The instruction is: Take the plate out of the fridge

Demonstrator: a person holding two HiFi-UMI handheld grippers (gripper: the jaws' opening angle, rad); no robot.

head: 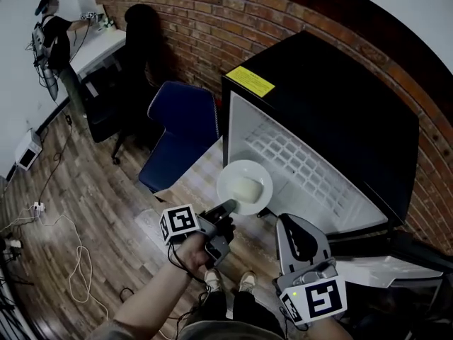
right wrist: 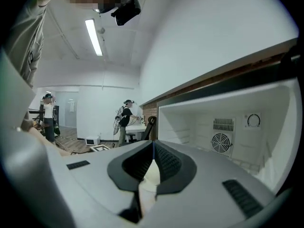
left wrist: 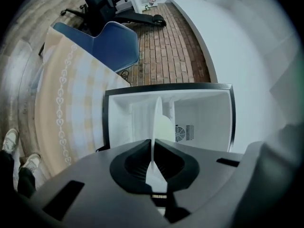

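Note:
A white plate (head: pixel 244 188) hangs in front of the open small black fridge (head: pixel 333 112), outside its white inner space (head: pixel 297 168). My left gripper (head: pixel 228 207) is shut on the plate's near rim. In the left gripper view the plate (left wrist: pixel 157 120) stands edge-on between the closed jaws of the left gripper (left wrist: pixel 153 161), with the fridge's inside (left wrist: pixel 199 122) behind it. My right gripper (head: pixel 286 222) is beside the plate to the right, shut and holding nothing. The right gripper (right wrist: pixel 153 151) faces the fridge's back wall with its round fan grille (right wrist: pixel 220 142).
The fridge door (head: pixel 382 271) hangs open at the lower right. A blue chair (head: pixel 182 127) stands left of the fridge against the brick wall (head: pixel 212 20). A pale rug (left wrist: pixel 66 103) lies on the wooden floor. A person (head: pixel 53 41) stands at a far desk; cables (head: pixel 78 261) lie at left.

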